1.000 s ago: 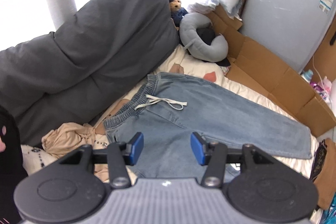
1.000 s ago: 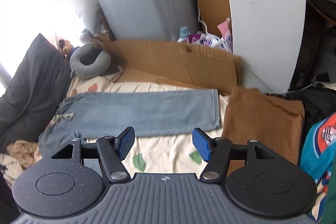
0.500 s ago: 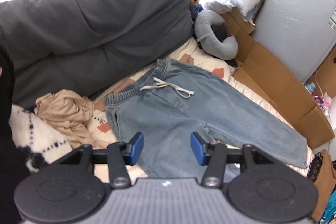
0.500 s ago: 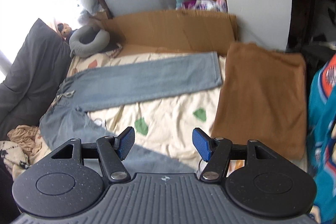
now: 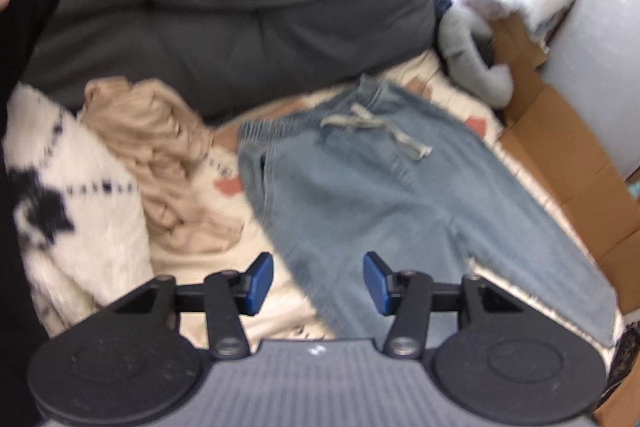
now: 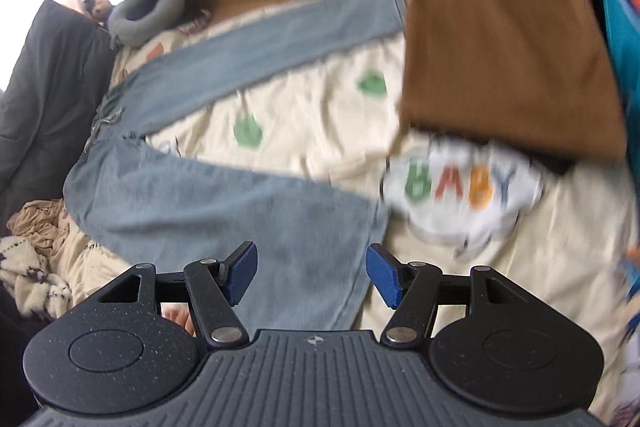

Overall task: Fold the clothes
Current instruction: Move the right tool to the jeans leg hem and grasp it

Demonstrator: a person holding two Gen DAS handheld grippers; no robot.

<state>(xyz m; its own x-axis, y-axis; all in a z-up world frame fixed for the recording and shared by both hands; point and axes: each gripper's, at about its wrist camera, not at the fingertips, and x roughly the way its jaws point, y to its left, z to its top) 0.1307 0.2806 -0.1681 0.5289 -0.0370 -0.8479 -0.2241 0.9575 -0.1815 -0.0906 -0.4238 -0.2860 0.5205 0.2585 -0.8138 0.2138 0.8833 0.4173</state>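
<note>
Jeans [image 5: 360, 195] flat on cream printed bedsheet [image 6: 320, 123] (both hand-held grippers apart, empty)

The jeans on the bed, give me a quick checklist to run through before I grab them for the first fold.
1. Jeans spread flat, legs apart: ok.
2. Left gripper open, nothing between its pads: ok.
3. Right gripper open, nothing held: ok.
4. Right gripper lined up over the near leg's hem: ok.
5. Drawstring lies loose on top of the waistband: not ok.
6. Beige garment clear of the waistband: cannot tell, blurred.
</note>
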